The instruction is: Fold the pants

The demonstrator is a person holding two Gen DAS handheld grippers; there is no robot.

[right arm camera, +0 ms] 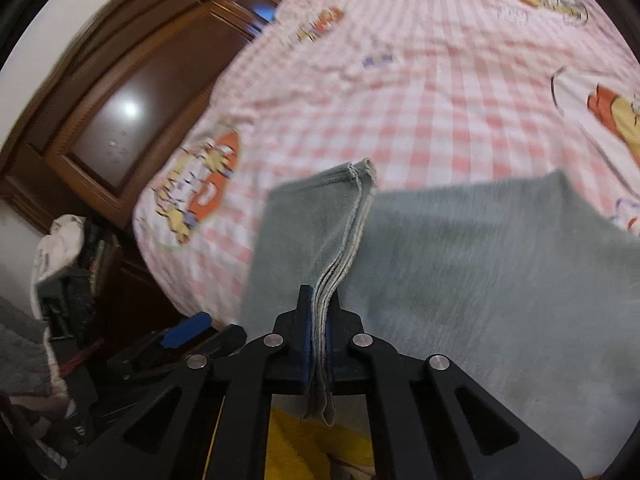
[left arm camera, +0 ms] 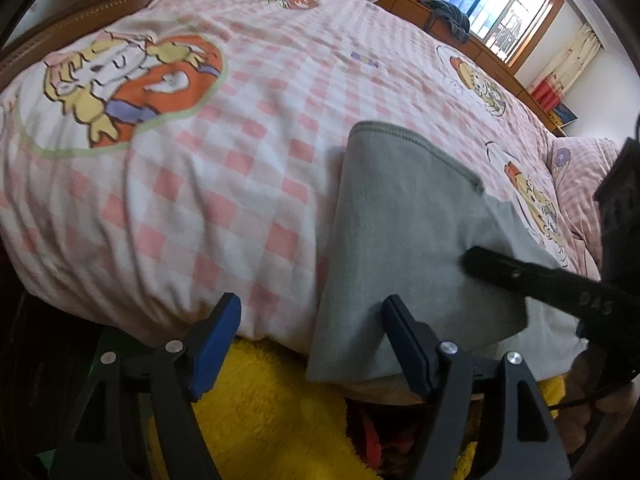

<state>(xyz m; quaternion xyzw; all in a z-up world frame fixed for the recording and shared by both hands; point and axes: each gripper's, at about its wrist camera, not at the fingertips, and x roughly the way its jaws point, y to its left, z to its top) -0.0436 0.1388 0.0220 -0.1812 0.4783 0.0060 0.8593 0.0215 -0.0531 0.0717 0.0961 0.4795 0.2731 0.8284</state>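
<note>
Grey-green pants (left arm camera: 404, 232) lie folded over at the near edge of a bed with a pink checked cover (left arm camera: 248, 128). My left gripper (left arm camera: 312, 332) is open at the bed's edge, its right finger (left arm camera: 408, 344) against the pants' lower hem, nothing held. My right gripper (right arm camera: 318, 320) is shut on several stacked layers of the pants (right arm camera: 480, 264), the hem edge (right arm camera: 352, 216) standing up from the jaws. The right gripper also shows in the left wrist view (left arm camera: 540, 276) as a dark arm over the cloth.
A yellow fluffy fabric (left arm camera: 256, 408) lies below the bed edge. A wooden cabinet (right arm camera: 132, 92) stands left of the bed. A window (left arm camera: 500, 4) and a wooden ledge with dark clothes (left arm camera: 448, 16) are behind the bed. A pillow (left arm camera: 580, 184) lies at far right.
</note>
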